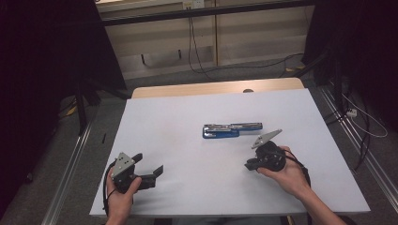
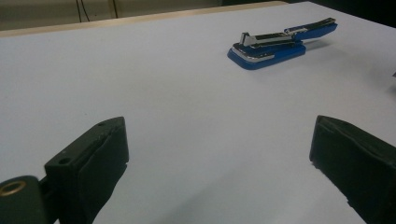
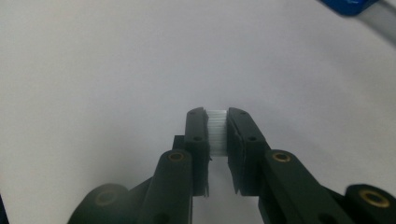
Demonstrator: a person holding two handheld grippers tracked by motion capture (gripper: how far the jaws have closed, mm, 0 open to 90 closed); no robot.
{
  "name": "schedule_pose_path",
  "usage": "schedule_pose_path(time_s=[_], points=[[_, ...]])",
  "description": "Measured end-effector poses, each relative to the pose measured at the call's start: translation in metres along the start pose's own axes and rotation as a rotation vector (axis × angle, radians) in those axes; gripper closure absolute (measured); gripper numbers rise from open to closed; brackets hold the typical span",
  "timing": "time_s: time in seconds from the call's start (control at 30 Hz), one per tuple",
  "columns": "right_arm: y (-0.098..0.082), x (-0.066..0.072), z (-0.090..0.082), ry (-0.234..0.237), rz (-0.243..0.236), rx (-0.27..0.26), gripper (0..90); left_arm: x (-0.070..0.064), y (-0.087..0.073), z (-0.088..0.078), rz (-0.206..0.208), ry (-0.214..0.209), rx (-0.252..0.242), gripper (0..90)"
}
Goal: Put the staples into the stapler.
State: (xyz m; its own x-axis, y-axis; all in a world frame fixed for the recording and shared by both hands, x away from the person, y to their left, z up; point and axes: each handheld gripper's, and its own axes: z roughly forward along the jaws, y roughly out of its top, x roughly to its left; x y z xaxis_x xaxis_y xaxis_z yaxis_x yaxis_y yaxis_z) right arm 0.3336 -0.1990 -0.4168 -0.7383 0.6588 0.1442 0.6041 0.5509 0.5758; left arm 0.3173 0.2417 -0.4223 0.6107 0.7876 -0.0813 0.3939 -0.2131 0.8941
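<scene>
Staples [image 3: 216, 130], a small white strip of them, sit pinched between the pads of your right tool [image 3: 217, 122], low in the centre of the right gripper view; the jaws are closed on the strip. It looks light and stiff but brittle: a glued row like this will likely snap if you squeeze harder or bend it, and its smooth sides could slip, so keep the hold on the flat faces near the middle, as you have it now.

In the high view your right tool [image 1: 256, 161] hovers at the lower right of the table [image 1: 187, 108], just below and right of the blue stapler [image 1: 232, 130], which lies opened out flat near the centre with its chrome magazine facing up. From the left gripper view the stapler [image 2: 280, 44] is at the upper right, well apart from your left tool [image 2: 219, 158], whose jaws stand wide open with nothing between them.

You would do well to steady the stapler by its heavier blue base while the strip goes toward the chrome channel.
</scene>
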Motion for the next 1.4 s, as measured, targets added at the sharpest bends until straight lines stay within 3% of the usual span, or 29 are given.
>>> schedule_pose_path(time_s=[0.43,0.7,0.8,0.9,1.13,1.27,1.4], points=[[-0.001,-0.007,-0.006,0.001,0.026,-0.091,79.1,0.000,0.000,-0.001,0.006,-0.007,0.003,5.2],[0.005,-0.009,-0.008,-0.007,0.010,-0.138,79.1,0.000,0.000,-0.001,0.016,-0.002,0.007,5.4],[0.007,-0.011,-0.009,-0.008,0.013,-0.153,79.1,0.001,0.001,-0.002,0.022,0.015,-0.012,6.3],[0.008,-0.012,-0.009,0.001,0.022,-0.161,79.1,0.002,0.001,-0.002,0.008,-0.002,-0.013,6.5],[0.019,-0.012,-0.010,0.004,0.000,-0.186,79.1,-0.001,0.002,-0.002,0.035,-0.006,0.001,8.0],[0.024,-0.013,-0.009,-0.007,-0.005,-0.189,79.1,0.000,0.002,-0.001,0.005,-0.032,-0.010,7.8],[0.032,-0.017,-0.005,-0.012,-0.021,-0.190,79.1,-0.001,0.001,-0.002,0.010,-0.028,-0.006,7.6]])
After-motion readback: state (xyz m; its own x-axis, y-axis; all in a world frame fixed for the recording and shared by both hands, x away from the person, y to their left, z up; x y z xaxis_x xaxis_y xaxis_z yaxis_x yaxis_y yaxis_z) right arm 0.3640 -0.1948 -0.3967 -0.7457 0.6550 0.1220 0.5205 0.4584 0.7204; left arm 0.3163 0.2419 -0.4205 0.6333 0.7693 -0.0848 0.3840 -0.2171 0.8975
